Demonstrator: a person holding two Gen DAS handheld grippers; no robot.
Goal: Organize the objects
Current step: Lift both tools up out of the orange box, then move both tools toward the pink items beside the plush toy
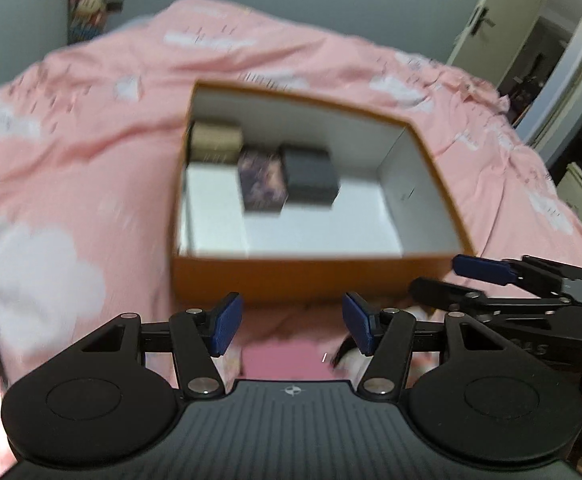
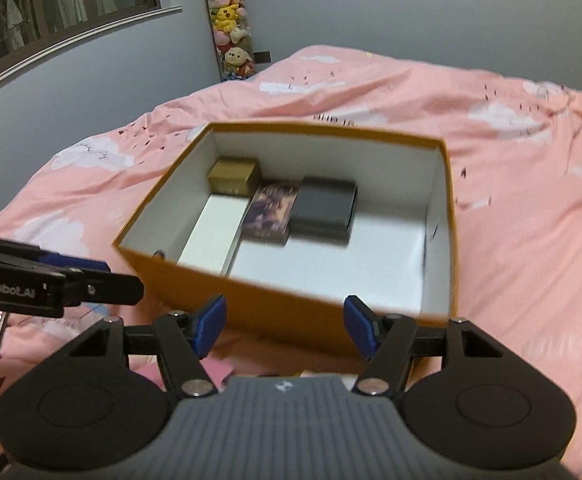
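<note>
With the orange box (image 2: 291, 304) as landmark, I read the scene from my fingers outward. Nearest, the left gripper (image 1: 291, 326) has its blue-padded fingers spread with nothing between them, hovering just short of the box's near wall; the right gripper (image 2: 285, 328) is likewise spread and empty, its fingers framing that same wall from a slightly higher angle. In the left wrist view the right gripper lies to the right of the box's near corner; in the right wrist view the left one enters from the left of it, so I hold the two side by side on the near side of the box, neither plainly nearer. Below the near wall, on the pink bedcover (image 2: 531, 240), flat pinkish items (image 2: 219, 372) show dimly between my fingers; I cannot tell what they are. Inside the box, against its far wall, stand three packed things in a row: a tan box (image 2: 233, 180) in the far left corner, a patterned pack (image 2: 271, 212) beside it with its long axis running near to far, and a black case (image 2: 325, 206) touching that pack. A white slab (image 2: 215, 232) lies along the left wall; the floor to the right is free, which I judge the likeliest place for the next item.
</note>
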